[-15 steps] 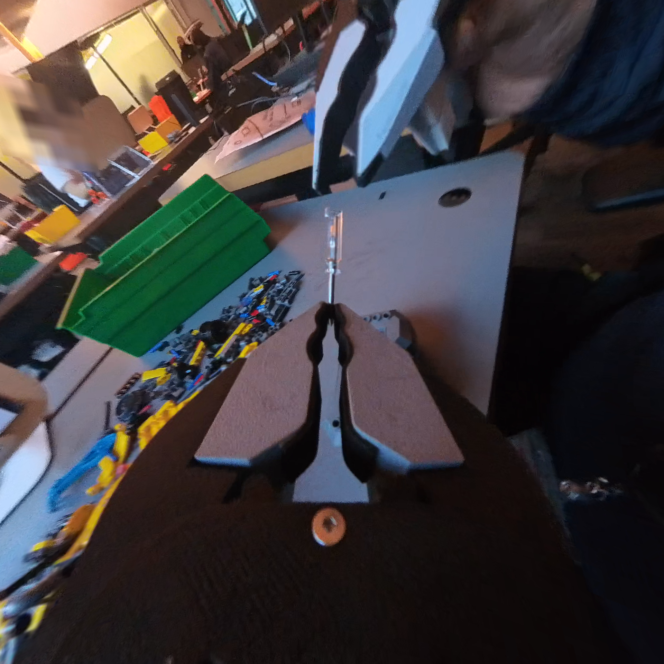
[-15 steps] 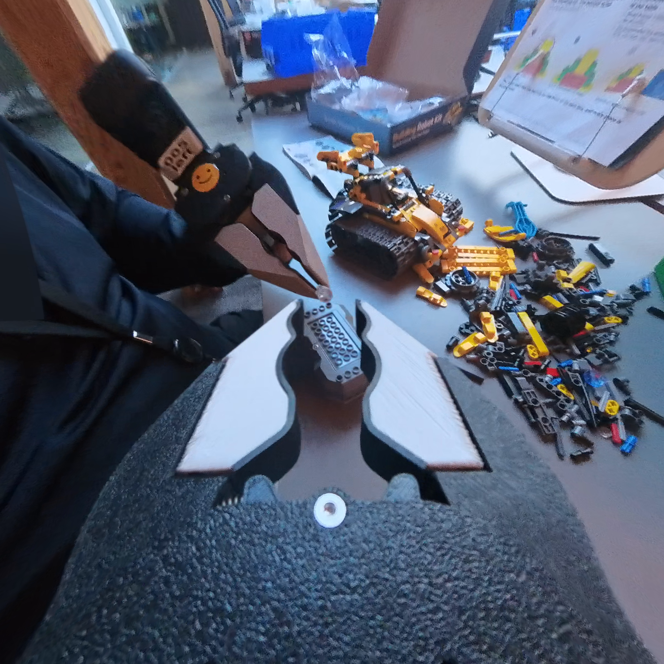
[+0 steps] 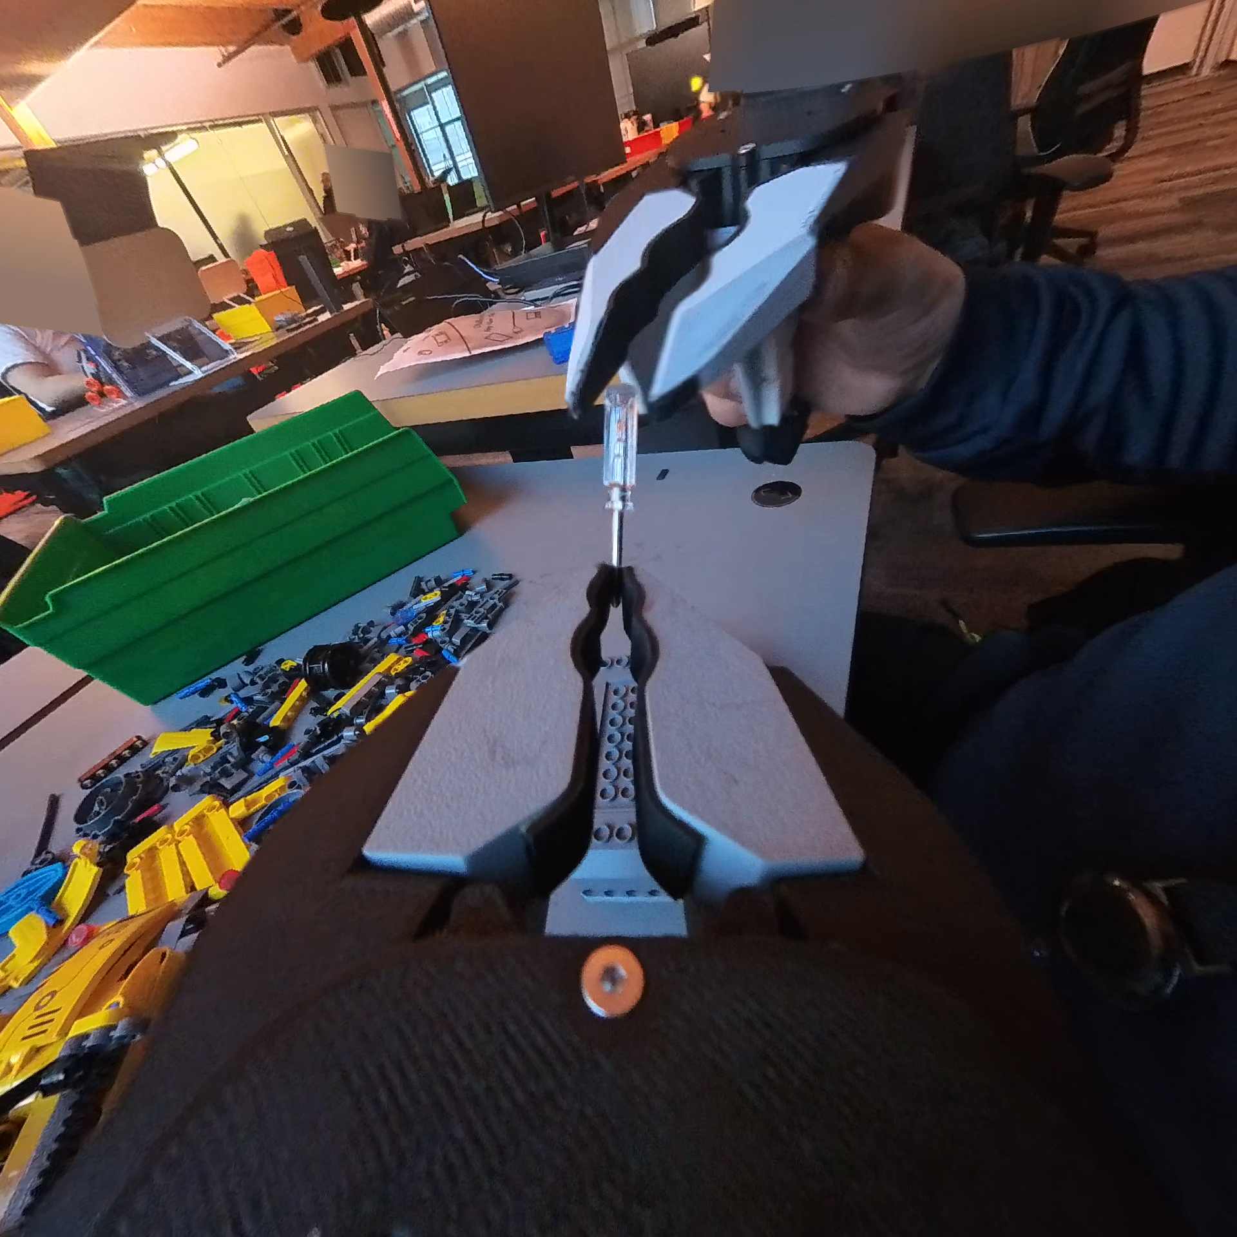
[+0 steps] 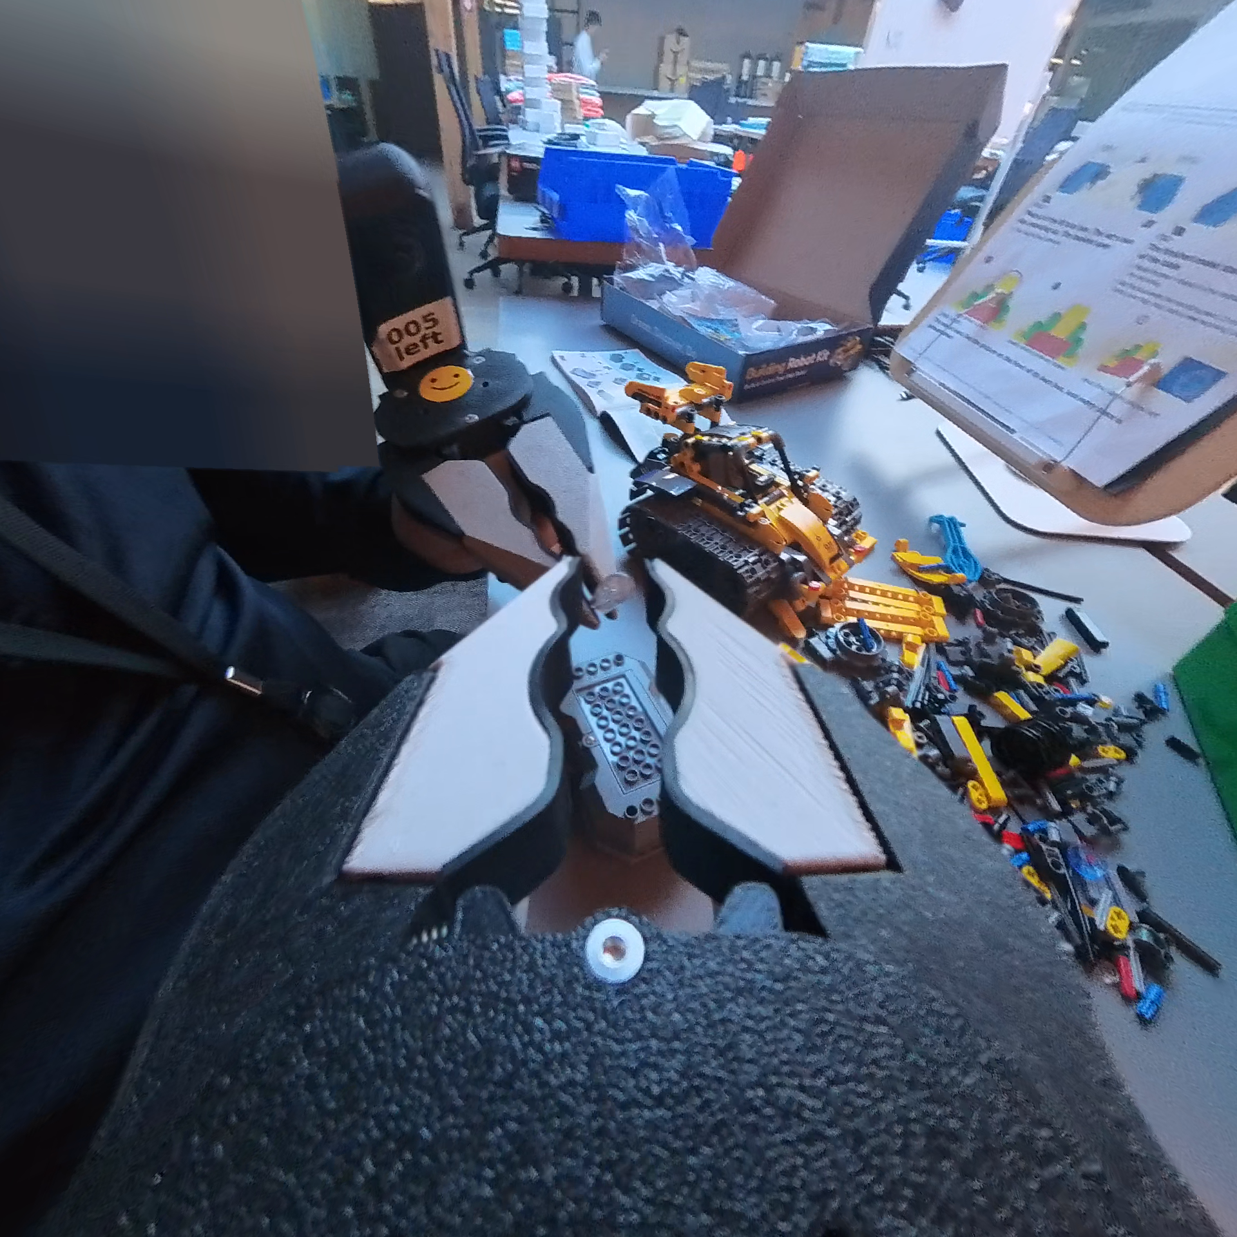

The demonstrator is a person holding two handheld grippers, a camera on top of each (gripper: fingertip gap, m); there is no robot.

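My left gripper (image 3: 616, 575) is shut on the metal shaft of a small screwdriver (image 3: 617, 442), whose clear handle points away from me. My right gripper (image 3: 619, 401), held in a person's hand, is open, and the end of the handle sits between its tips. In the right wrist view the right gripper (image 4: 612, 575) is open around the handle's round end (image 4: 612, 592), with the left gripper (image 4: 589, 602) coming in from the upper left. A grey studded plate (image 4: 622, 729) lies below both grippers and also shows through the left gripper's gap (image 3: 619, 736).
A pile of loose black, yellow and blue bricks (image 4: 1004, 703) covers the grey table (image 3: 736, 535). A yellow tracked vehicle model (image 4: 736, 495), an open cardboard box (image 4: 770, 321), a booklet (image 4: 596, 381) and an instruction sheet on a stand (image 4: 1084, 301) stand behind. Stacked green bins (image 3: 234, 535) lie left. The left gripper's tips are roughly 4 cm from the right gripper's.
The two grippers have come together: the handle's end, before short of the right gripper's tips, now sits between them. The left gripper still grips the shaft.
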